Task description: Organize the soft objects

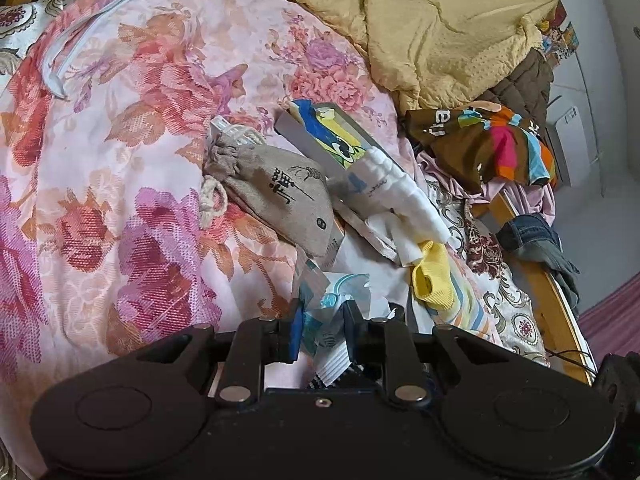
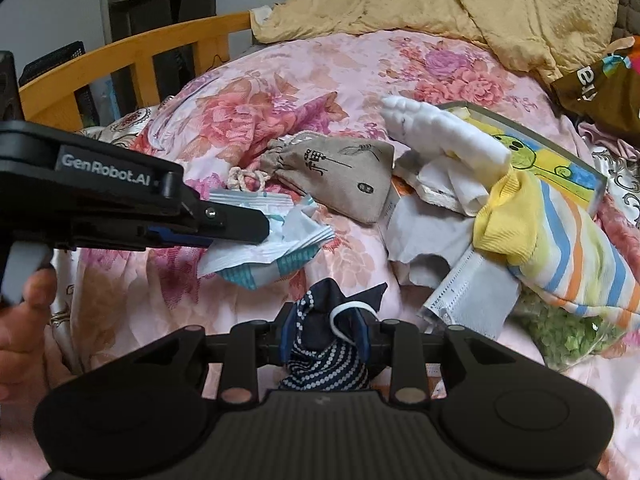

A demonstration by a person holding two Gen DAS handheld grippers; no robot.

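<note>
Right wrist view: left tool (image 2: pixel 240 232) clamps a crinkled packet (image 2: pixel 272 252); right tool (image 2: pixel 330 332) stands loose around dotted navy cloth (image 2: pixel 328 364).

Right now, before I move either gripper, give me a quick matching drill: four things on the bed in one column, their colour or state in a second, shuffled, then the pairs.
Things:
1. drawstring pouch
2. plastic packet
3. dotted cloth
4. striped sock

States:
A. between the right gripper's fingers
B. yellow cuff, lying on the pile
C. clamped by the left gripper
D. beige, printed in black

Pairs: 1-D, 2-C, 3-A, 4-B
</note>
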